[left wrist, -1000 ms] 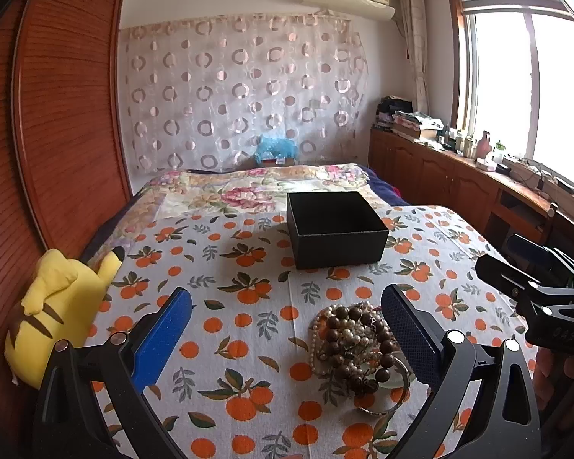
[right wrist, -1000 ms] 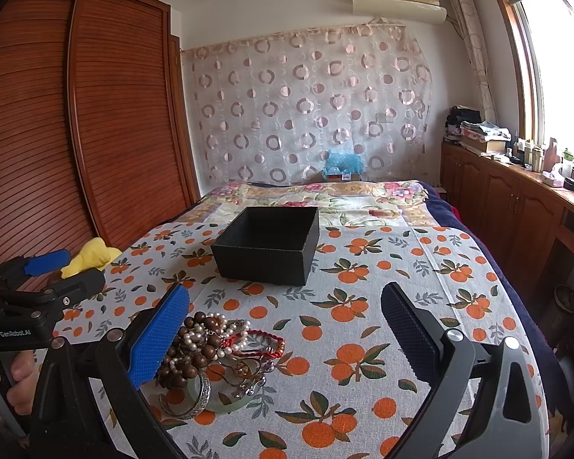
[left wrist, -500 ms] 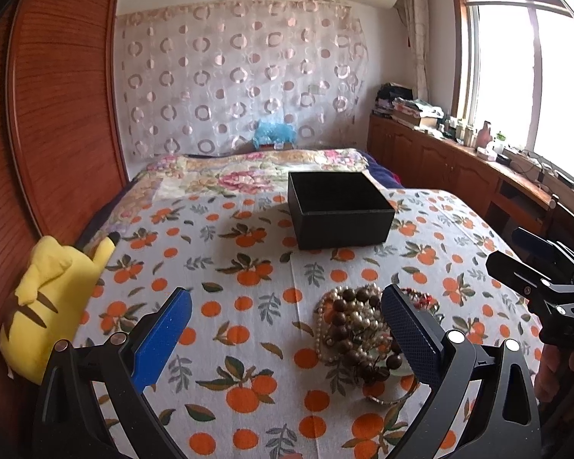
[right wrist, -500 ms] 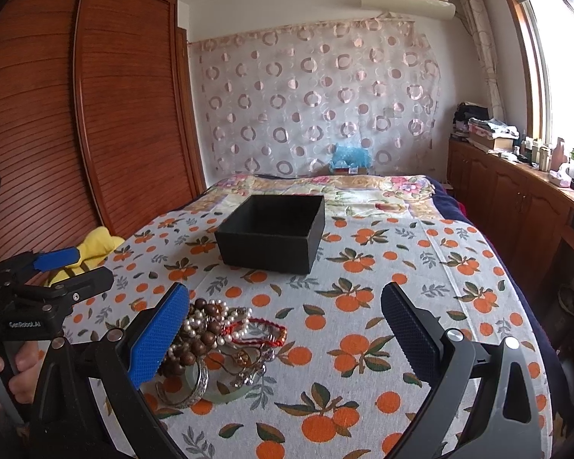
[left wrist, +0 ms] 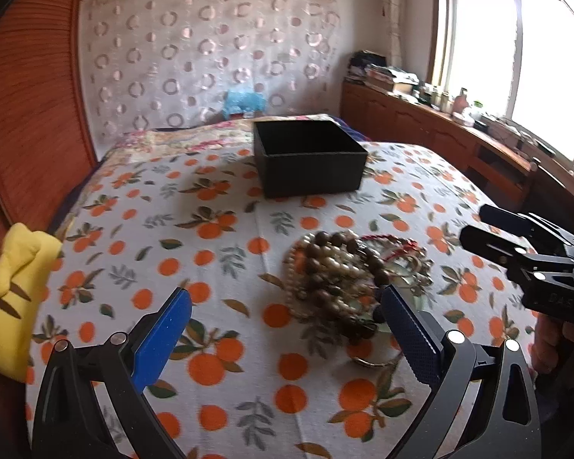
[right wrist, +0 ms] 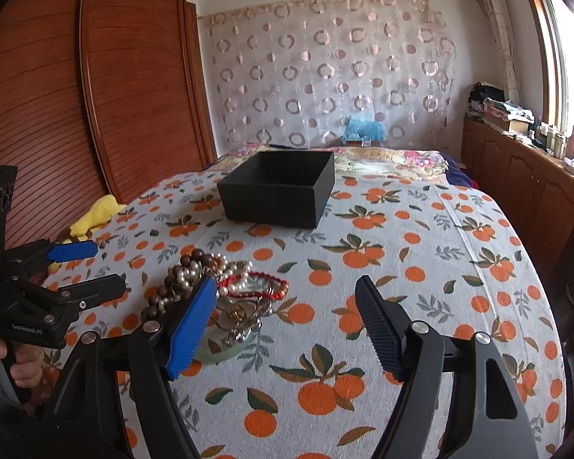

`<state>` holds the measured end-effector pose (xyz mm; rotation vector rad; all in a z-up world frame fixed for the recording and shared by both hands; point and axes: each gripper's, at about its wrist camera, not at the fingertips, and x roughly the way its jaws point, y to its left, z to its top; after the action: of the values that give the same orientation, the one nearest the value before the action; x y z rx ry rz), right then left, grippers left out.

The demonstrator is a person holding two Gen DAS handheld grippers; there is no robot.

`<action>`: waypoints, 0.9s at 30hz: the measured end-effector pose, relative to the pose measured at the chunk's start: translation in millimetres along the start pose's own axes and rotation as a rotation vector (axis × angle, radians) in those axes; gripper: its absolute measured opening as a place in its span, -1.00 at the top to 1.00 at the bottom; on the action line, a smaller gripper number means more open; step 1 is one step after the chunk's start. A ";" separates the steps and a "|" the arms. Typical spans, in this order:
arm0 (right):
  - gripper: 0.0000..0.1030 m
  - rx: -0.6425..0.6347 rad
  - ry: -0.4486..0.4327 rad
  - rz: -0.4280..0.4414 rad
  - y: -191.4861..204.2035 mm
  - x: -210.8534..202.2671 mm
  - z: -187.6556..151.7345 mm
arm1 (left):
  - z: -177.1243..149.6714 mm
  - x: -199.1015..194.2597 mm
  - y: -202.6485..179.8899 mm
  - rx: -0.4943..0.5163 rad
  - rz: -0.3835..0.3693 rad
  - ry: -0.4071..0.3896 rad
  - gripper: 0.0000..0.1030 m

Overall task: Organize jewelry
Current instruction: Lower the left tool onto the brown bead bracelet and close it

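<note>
Orange-print cloth (left wrist: 218,252) covers the bed; a black box (left wrist: 310,160) sits open farther back; the jewelry heap (left wrist: 352,279) lies nearer, between both tools; the left gripper (left wrist: 287,317) is spread wide, one finger beside the heap; the right gripper (right wrist: 287,306) is also spread, holding nothing; a yellow plush (left wrist: 15,298) lies at the left edge.

On the bed (left wrist: 218,375), the jewelry (left wrist: 348,279) lies in front of the box (left wrist: 310,168). A plush toy (left wrist: 15,294) sits at the left edge. Cabinets (left wrist: 440,141) stand to the right.
</note>
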<state>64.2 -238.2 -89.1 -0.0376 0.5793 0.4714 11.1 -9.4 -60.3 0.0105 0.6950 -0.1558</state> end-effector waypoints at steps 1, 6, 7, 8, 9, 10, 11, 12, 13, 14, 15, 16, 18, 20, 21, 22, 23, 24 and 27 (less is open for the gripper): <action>-0.49 -0.001 0.005 0.000 -0.4 0.6 -1.4 | -0.2 1.3 -3.1 0.003 -0.017 0.004 -0.84; -0.48 0.003 0.025 0.005 -3.3 3.4 -7.0 | 3.2 8.0 -22.6 0.047 -0.085 0.016 -0.54; -0.48 0.004 0.027 0.005 -4.0 3.5 -7.4 | 3.3 11.7 -27.5 0.059 -0.099 0.027 -0.42; -0.47 0.005 0.030 0.005 -4.6 3.6 -8.0 | 3.1 13.3 -30.1 0.064 -0.104 0.033 -0.35; -0.47 0.004 0.032 0.005 -5.0 3.7 -8.3 | 2.2 15.9 -33.8 0.074 -0.113 0.041 -0.23; -0.47 0.004 0.034 0.004 -5.6 3.7 -8.6 | 1.1 17.0 -35.9 0.079 -0.121 0.044 -0.11; -0.47 0.004 0.035 0.002 -6.3 3.6 -9.2 | 0.0 18.4 -37.9 0.085 -0.124 0.047 -0.05; -0.47 0.006 0.036 0.002 -7.0 3.6 -9.8 | -1.3 19.8 -39.8 0.091 -0.126 0.051 0.10; -0.47 0.007 0.038 0.002 -7.7 3.6 -10.2 | -2.7 22.5 -41.9 0.101 -0.126 0.059 0.26; -0.47 0.008 0.039 0.001 -8.7 3.5 -10.7 | -3.2 24.9 -42.8 0.106 -0.123 0.067 0.31; -0.47 0.011 0.040 0.000 -9.6 3.2 -11.2 | -4.2 27.5 -43.8 0.109 -0.121 0.073 0.39; -0.47 0.013 0.041 0.000 -10.4 3.1 -11.5 | -4.9 28.9 -44.6 0.110 -0.126 0.076 0.42; -0.47 0.015 0.044 0.001 -11.1 2.7 -11.8 | -6.0 28.6 -46.2 0.121 -0.120 0.071 0.44; -0.47 0.013 0.047 0.002 -10.9 3.2 -11.8 | -5.9 29.8 -48.1 0.134 -0.111 0.070 0.44; -0.47 0.012 0.049 0.003 -10.3 3.5 -11.5 | -5.7 30.7 -48.8 0.139 -0.102 0.072 0.44; -0.47 0.011 0.049 0.004 -9.9 3.8 -11.4 | -5.8 31.2 -48.9 0.144 -0.097 0.073 0.44; -0.47 0.010 0.050 0.006 -9.5 4.0 -11.5 | -5.9 32.0 -49.9 0.150 -0.094 0.076 0.44; -0.47 0.008 0.051 0.006 -9.2 4.8 -11.5 | -6.2 33.1 -50.7 0.159 -0.087 0.078 0.44; -0.47 0.005 0.055 0.007 -8.6 6.1 -11.8 | -6.0 33.0 -50.4 0.173 -0.082 0.077 0.51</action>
<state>66.3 -245.2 -103.1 -0.0443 0.6348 0.4765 24.9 -63.5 -83.9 0.1543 0.7577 -0.2948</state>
